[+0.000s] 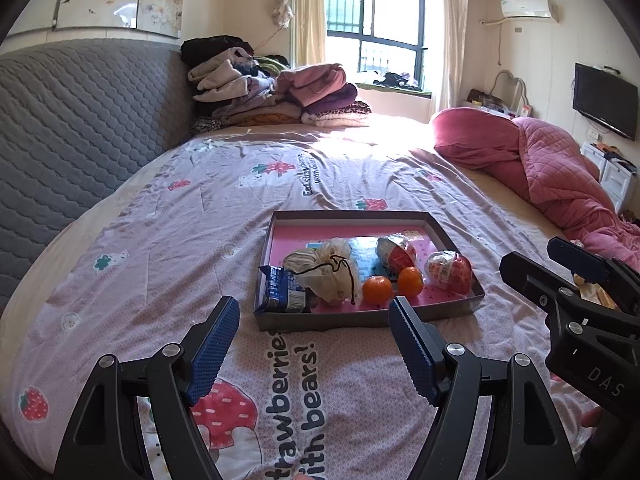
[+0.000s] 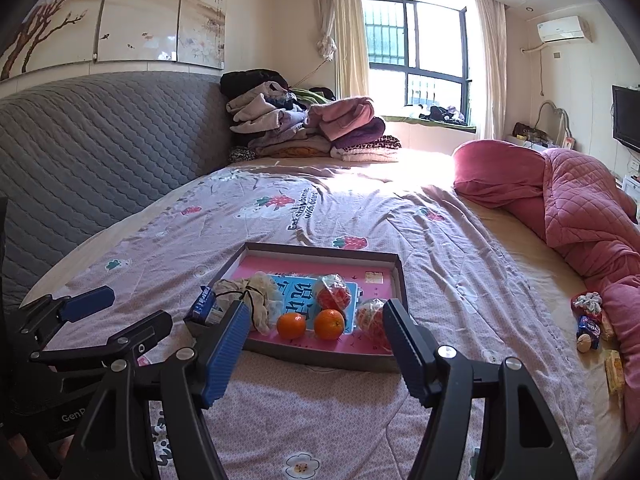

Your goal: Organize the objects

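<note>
Bedspread (image 1: 168,240) under tray (image 1: 452,236), by sunlit window (image 1: 376,20).

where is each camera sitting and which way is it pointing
Left wrist: on the left hand-held gripper, low over the bed, facing the tray; its open fingers show, the right hand-held gripper at right.
Right wrist: on the right hand-held gripper, facing the tray; the left one at left.
Both share the tray and two oranges.
</note>
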The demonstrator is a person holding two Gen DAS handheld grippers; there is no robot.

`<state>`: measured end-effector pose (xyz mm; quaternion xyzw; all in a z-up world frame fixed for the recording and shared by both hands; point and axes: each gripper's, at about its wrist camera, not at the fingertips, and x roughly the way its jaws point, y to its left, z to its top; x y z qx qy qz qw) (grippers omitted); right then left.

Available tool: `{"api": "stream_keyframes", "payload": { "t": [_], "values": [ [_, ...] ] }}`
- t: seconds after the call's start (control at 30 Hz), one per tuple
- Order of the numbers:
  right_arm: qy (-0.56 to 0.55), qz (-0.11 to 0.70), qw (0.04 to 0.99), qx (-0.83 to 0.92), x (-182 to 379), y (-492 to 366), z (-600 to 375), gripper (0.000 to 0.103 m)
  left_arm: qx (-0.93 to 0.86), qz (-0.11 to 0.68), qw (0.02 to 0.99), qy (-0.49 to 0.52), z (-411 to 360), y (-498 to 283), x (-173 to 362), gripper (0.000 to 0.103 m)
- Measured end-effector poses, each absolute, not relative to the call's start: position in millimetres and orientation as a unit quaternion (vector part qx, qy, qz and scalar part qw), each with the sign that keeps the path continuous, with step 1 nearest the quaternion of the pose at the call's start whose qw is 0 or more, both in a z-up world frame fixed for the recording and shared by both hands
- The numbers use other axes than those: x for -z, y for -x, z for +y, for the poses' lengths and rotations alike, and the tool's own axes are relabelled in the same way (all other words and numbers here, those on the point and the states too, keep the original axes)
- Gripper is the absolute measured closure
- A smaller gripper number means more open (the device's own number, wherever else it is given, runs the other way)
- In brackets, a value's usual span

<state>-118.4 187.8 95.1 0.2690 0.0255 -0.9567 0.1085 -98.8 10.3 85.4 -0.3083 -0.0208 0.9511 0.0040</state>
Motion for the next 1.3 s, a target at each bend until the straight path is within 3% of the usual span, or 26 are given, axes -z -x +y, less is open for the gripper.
{"api": "stream_keyframes", "payload": {
  "t": [1.3],
  "values": [
    [-0.327,0.005,0.084,0.941,-19.1,122.6,208.6,0.035,-0.938,-0.020,-0.024,0.346,2.7,97.5,-8.4,0.025]
  ]
}}
